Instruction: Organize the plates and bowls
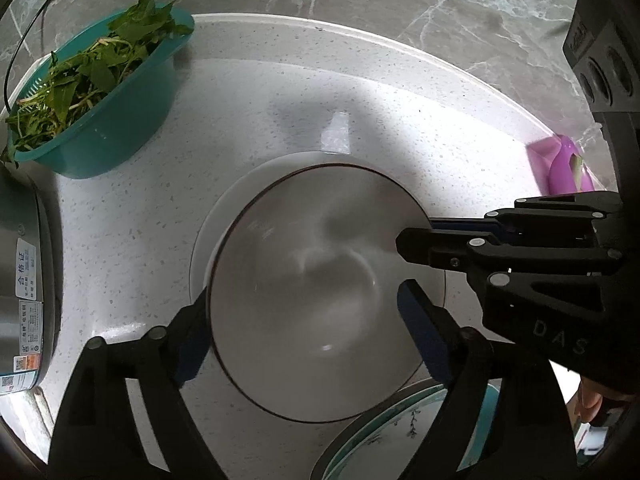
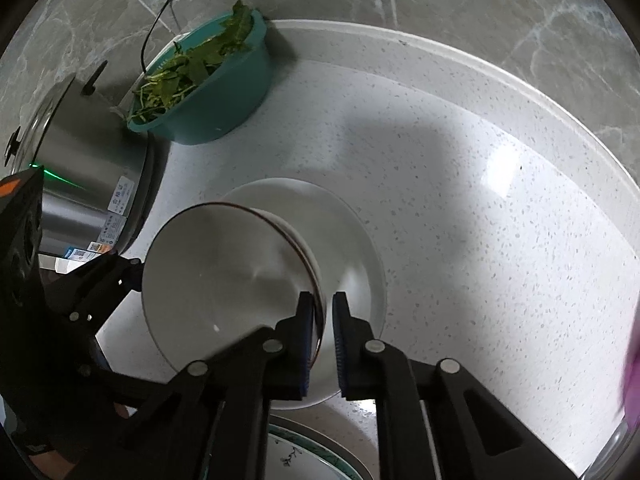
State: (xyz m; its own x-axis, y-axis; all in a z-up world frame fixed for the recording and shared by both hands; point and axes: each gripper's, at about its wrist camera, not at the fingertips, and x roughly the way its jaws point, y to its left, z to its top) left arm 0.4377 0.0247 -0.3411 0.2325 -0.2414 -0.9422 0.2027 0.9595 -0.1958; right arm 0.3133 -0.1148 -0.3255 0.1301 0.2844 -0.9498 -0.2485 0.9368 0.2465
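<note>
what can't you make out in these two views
- Patterned plate: cut off by the bottom edge in both views, partly behind the tongs' arms.
- White plate under the bowl: the bowl hides its centre.
- How many bowls are stacked: unclear; right wrist view shows only layered rims.
- Pink object: cut off at the right edge, blurred.
- Steel cooker labels: too small to read.

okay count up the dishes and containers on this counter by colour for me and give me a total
White: 2, bowl on plate
Teal: 2, colander of greens, patterned plate
Purple: 1, container, only partly in view
Silver: 1, cooker
Total: 6
</note>
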